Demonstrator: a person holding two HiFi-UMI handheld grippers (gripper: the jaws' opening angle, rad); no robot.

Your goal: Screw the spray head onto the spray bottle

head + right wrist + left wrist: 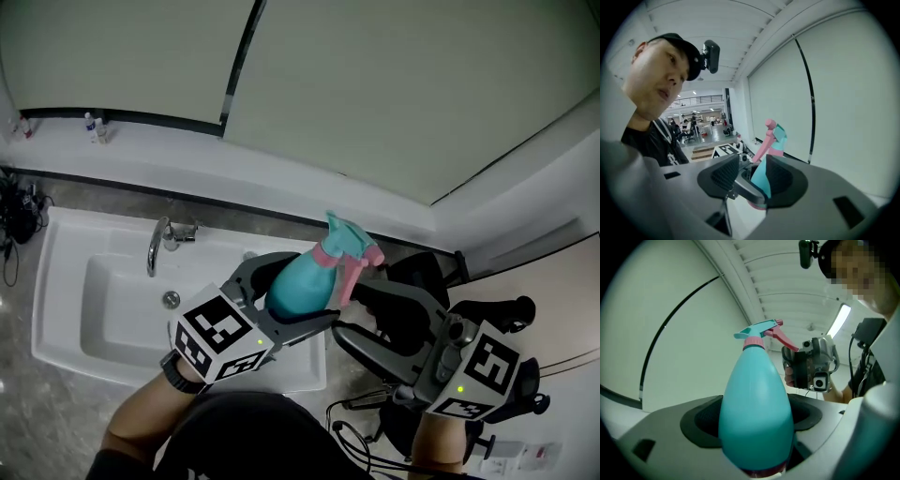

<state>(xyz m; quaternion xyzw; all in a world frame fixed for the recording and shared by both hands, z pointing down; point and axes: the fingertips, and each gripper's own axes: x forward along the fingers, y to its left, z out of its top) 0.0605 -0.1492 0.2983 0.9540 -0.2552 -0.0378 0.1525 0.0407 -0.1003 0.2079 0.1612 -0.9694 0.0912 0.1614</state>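
Two fingers of the left gripper are clamped on the wide belly of the teal spray bottle, whose neck points away from them. Just past those fingers, the pink-and-teal spray head sits on the bottle's neck. The right gripper faces it with its fingers partly spread and pressing on nothing; the bottle shows in the gap just beyond their tips. Farther off, below and beyond the left fingers, are a white sink and its tap.
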